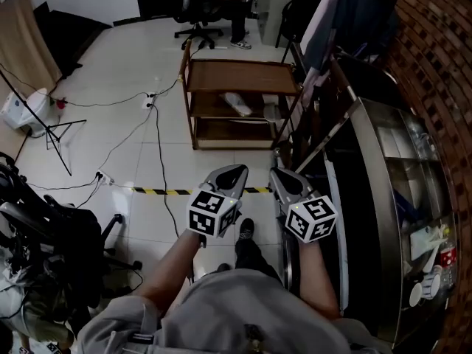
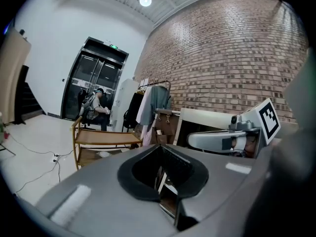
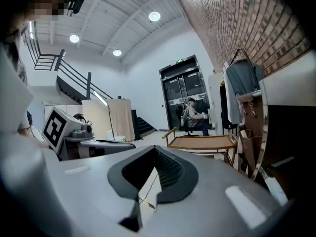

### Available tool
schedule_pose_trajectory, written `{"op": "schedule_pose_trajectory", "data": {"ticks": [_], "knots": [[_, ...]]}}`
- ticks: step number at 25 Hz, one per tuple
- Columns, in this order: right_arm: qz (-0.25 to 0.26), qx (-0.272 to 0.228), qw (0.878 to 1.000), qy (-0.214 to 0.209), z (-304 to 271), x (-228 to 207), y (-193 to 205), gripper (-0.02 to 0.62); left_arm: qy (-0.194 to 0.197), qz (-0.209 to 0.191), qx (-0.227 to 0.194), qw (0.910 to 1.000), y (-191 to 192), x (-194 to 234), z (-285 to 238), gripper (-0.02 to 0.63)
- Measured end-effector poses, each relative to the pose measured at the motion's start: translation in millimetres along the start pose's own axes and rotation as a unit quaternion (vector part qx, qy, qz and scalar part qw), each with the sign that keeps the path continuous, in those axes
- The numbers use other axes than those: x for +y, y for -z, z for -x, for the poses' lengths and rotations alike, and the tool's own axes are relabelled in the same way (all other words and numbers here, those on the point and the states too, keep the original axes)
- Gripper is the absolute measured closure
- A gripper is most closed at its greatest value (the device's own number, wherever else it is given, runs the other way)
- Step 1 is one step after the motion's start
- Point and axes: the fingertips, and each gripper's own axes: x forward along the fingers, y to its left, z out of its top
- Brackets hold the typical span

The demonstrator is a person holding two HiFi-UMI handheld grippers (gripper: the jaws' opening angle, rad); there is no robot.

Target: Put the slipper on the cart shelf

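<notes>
Seen from above, a person's left forearm (image 1: 171,260) and right forearm (image 1: 318,271) reach forward, holding the left gripper (image 1: 227,174) and right gripper (image 1: 286,179) side by side, near each other, pointing ahead and slightly downward, each one's fingers (image 1: 220,178) pressed together and empty.

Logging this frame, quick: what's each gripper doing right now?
Grey left gripper: closed, holding nothing.
Grey right gripper: closed, holding nothing.
</notes>
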Motion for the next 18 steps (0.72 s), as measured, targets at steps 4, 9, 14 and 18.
{"op": "schedule_pose_trajectory", "data": {"ticks": [4, 9, 14, 18], "knots": [[0.006, -0.002, 1.0, -0.018, -49.0, -39.7, -13.2, 0.595, -0.021, -0.001, 0.0, 0.9998, -12.2, 36.1, -45.0, 0.598], [0.009, 0.01, 0.999, -0.038, -103.2, -89.1, -23.6, 0.595, -0.046, 0.028, 0.011, 0.9985, -18.5, 74.0, -100.0, 0.598], [0.031, 0.026, 0.997, -0.058, -159.1, -135.4, -34.7, 0.595, -0.068, 0.032, 0.015, 0.9971, -30.8, 111.7, -155.0, 0.598], [0.036, 0.034, 0.996, -0.076, -199.3, -153.1, -42.4, 0.595, -0.081, 0.03, 0.021, 0.9961, -39.6, 141.1, -182.8, 0.598]]}}
